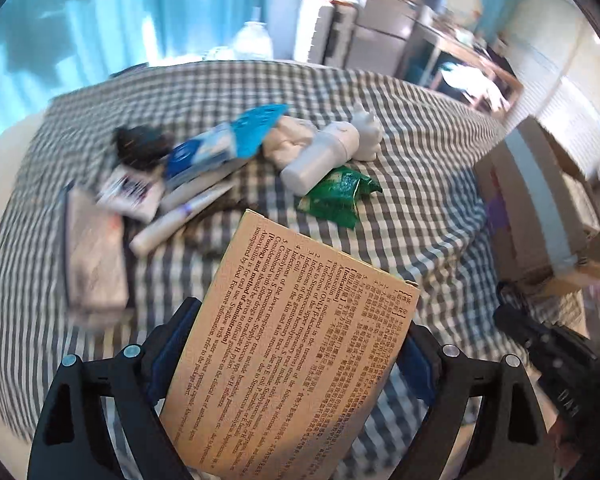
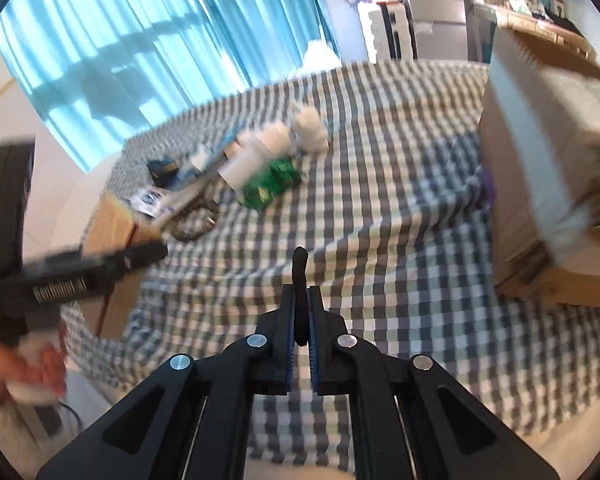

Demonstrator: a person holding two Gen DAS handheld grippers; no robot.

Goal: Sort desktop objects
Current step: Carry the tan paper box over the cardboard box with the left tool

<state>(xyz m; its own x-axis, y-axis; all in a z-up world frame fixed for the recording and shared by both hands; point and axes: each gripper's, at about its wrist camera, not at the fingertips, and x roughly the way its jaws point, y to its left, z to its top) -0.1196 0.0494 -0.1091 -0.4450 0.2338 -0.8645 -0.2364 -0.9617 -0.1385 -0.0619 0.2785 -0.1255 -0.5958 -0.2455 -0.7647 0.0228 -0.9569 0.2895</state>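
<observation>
Left wrist view: your left tool spreads wide around a tan medicine carton, its blue pads flanking the two long edges, with contact on the right side hard to confirm. No earlier picture shows how the jaws got there. The carton is raised above the checked bench, its long axis running from the tool up and left toward the heap of tubes, a white bottle and a green packet. Printed face up, it reads as light, thin card that will crush if squeezed; hold the long edges near mid-length, gently. Right wrist view: your right tool is pinched tight on a thin black cord-like piece that stands upright between the pads, soft and limp by the look. An open cardboard box sits at the bench's right.
</observation>
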